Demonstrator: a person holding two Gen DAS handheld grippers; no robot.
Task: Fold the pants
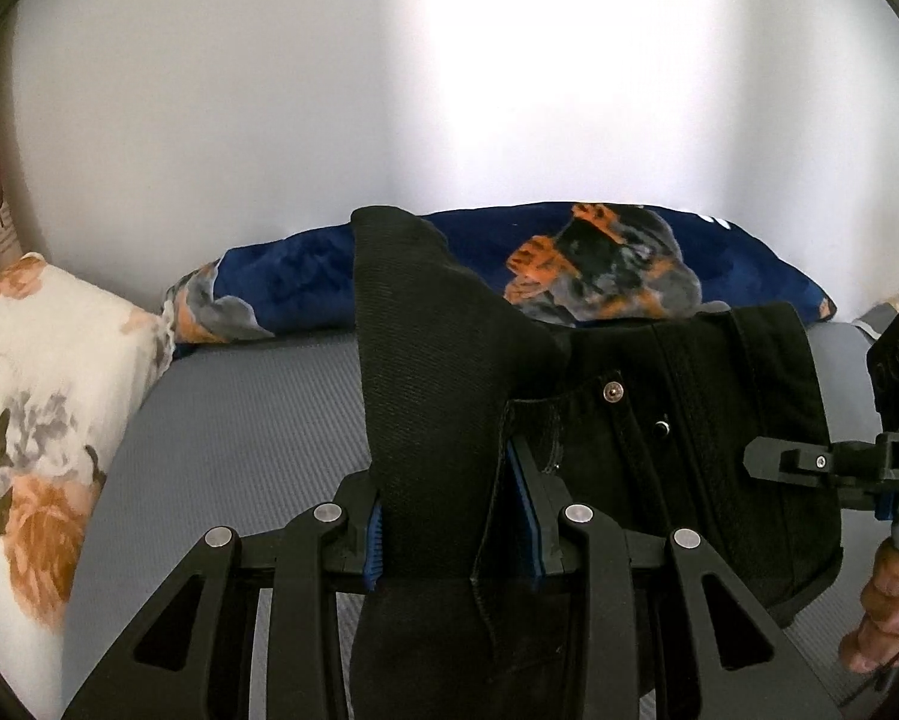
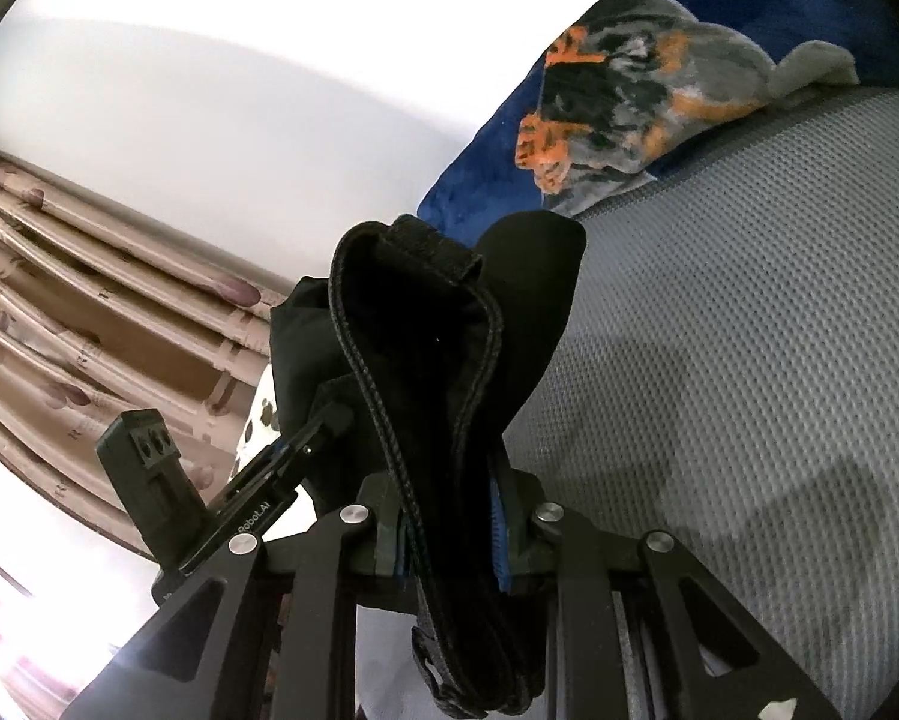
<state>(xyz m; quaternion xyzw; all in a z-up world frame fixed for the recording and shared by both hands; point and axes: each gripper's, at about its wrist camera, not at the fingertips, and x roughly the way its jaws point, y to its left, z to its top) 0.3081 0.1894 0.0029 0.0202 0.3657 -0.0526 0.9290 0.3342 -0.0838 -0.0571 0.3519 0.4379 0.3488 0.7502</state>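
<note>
Black pants (image 1: pixel 449 372) hang lifted above the grey bed (image 1: pixel 233 432). My left gripper (image 1: pixel 455 525) is shut on a thick fold of the black cloth, which bulges up between its blue pads. A waistband with a rivet and a button stretches to the right toward the other gripper (image 1: pixel 767 456), seen side-on with a hand below it. In the right wrist view my right gripper (image 2: pixel 449 531) is shut on the stitched waistband of the pants (image 2: pixel 425 324), which loops up past a belt loop. The left gripper (image 2: pixel 323 426) shows at the left, clamped on the same cloth.
A blue blanket (image 1: pixel 569 264) with an orange and grey print lies along the white wall at the back of the bed. A white floral pillow (image 1: pixel 35 396) sits at the left. Brown patterned curtains (image 2: pixel 89 312) hang beyond the bed. Grey mattress (image 2: pixel 749 360) lies under the pants.
</note>
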